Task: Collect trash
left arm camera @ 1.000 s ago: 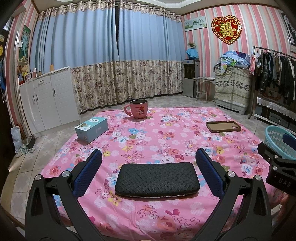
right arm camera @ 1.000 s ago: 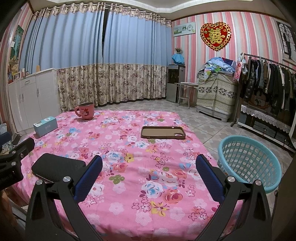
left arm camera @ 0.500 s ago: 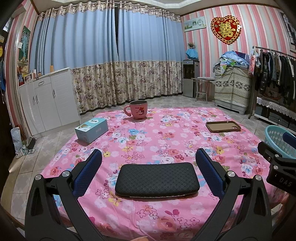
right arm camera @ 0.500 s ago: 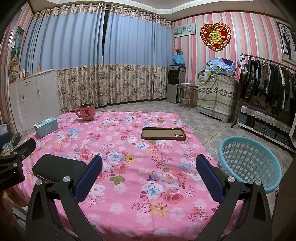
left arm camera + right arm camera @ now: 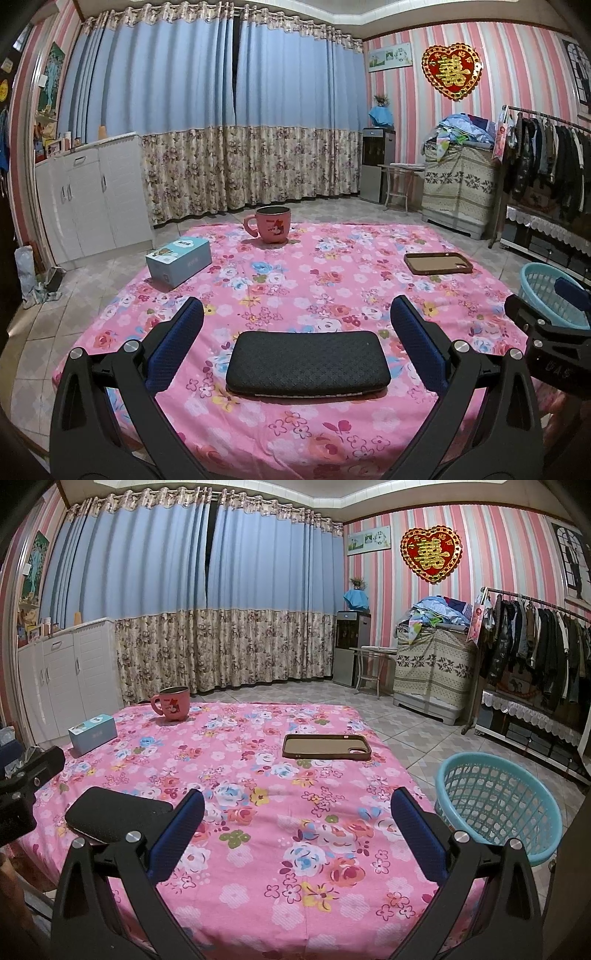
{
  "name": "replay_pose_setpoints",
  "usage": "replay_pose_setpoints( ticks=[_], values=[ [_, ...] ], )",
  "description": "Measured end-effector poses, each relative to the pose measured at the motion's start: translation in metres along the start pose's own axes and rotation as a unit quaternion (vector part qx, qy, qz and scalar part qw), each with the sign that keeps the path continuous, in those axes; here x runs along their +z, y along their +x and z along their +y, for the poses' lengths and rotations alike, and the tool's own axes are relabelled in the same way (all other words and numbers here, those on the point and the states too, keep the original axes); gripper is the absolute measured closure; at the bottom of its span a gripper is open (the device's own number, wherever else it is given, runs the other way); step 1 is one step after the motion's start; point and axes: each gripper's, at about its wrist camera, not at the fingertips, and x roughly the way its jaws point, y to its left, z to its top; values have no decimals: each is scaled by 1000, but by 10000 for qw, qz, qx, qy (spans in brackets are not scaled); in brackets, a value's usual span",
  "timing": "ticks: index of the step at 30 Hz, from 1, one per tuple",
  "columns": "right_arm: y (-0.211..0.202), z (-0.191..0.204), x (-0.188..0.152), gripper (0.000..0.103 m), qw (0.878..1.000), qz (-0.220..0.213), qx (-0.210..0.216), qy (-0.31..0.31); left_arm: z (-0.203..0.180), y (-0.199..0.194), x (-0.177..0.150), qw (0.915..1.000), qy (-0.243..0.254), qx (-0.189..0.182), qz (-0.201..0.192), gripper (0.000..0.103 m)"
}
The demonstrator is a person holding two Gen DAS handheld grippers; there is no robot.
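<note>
We see the left gripper (image 5: 295,339) with its jaws spread wide, holding nothing. Its blue pads (image 5: 177,347) stand on either side of a black textured case (image 5: 306,363), each clear of the case's short ends, with no contact. The case lies flat near the front edge of the floral tablecloth (image 5: 332,258), its long axis running left to right across the gap between the pads.

The right gripper (image 5: 295,823) is just as wide open and also empty; between its pads (image 5: 419,834) we see only bare cloth. From the right wrist view the same black case (image 5: 114,814) sits off to the left, partly behind the left pad.

Farther out on the table, a brown phone case (image 5: 438,263) lies flat on the right side, hollow side up, long axis left to right, the camera cut-out at its right end. A light blue box (image 5: 179,261) rests near the left edge, its long axis angled away toward the right. A pink mug (image 5: 272,224) stands upright at the far side, handle pointing left.

A teal basket (image 5: 498,805) sits on the tiled floor just beside the table's right front corner. We cannot tell whether anything lies in it.
</note>
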Motion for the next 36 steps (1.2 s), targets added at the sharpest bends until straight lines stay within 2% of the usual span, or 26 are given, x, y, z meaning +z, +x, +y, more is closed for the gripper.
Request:
replay_pose_setpoints(
  ticks=[36],
  values=[
    [0, 1, 1, 4, 10000, -2, 4, 5, -4, 2, -2, 9999, 134, 79, 46, 5]
  ],
)
